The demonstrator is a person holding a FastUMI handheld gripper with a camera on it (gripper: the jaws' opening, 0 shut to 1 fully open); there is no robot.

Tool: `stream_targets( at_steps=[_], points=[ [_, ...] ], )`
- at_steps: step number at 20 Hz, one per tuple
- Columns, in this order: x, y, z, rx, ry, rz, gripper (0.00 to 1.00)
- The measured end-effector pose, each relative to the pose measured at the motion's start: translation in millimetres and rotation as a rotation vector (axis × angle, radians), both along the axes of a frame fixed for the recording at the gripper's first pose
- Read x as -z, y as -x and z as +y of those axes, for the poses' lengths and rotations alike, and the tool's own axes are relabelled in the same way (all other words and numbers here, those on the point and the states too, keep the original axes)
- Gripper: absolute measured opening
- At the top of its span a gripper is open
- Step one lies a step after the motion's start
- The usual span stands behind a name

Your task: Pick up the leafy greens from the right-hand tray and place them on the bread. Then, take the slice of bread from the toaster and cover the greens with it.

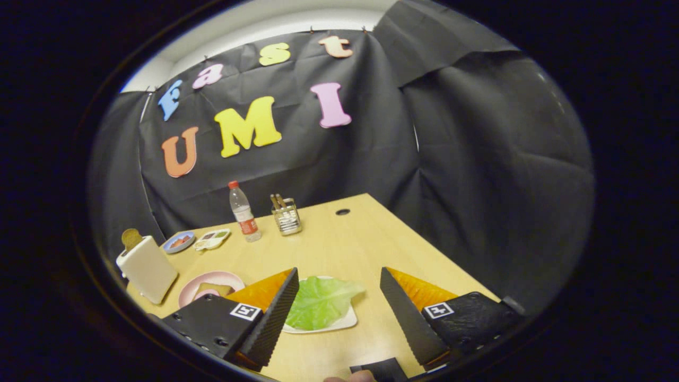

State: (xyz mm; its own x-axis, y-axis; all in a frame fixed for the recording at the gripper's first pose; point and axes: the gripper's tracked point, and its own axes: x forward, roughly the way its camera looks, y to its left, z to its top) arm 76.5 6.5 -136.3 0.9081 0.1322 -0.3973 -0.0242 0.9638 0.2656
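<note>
My gripper (pixel 339 281) is open, its two black ribbed fingers spread wide above the wooden table (pixel 339 239). A green lettuce leaf (pixel 321 301) lies on a white tray (pixel 347 321) between the fingers, close against the left one and partly behind it. To the left, beyond the left finger, a pink plate (pixel 204 281) holds a slice of bread (pixel 212 289), partly hidden by the finger's mount. Further left stands a white toaster (pixel 147 268) with a brown slice of bread (pixel 130 238) sticking out of its top.
At the back of the table stand a plastic water bottle (pixel 243 212), a wire holder (pixel 287 215) with utensils, a small blue dish (pixel 179 241) and a small white dish (pixel 212 239) with food. A cable hole (pixel 342 211) is in the tabletop. The table's right edge runs close beside the right finger.
</note>
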Motion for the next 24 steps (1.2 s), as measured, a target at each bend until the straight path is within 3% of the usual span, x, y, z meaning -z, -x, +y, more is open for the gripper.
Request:
stream_targets(
  at_steps=[7, 13, 17, 18, 23, 24],
  points=[
    [47.3, -23.3, 13.9, 0.036, -0.246, 0.204, 0.96],
    [66.2, -38.7, 8.4, 0.147, -0.382, 0.252, 0.95],
    [75.7, -54.4, 16.9, 0.168, -0.426, 0.276, 0.91],
    [80.3, -55.5, 19.4, 0.168, -0.439, 0.287, 0.72],
    [82.4, -61.0, 17.7, 0.169, -0.465, 0.288, 0.67],
    [85.9, -62.6, 14.2, 0.181, -0.443, 0.297, 0.53]
  ],
)
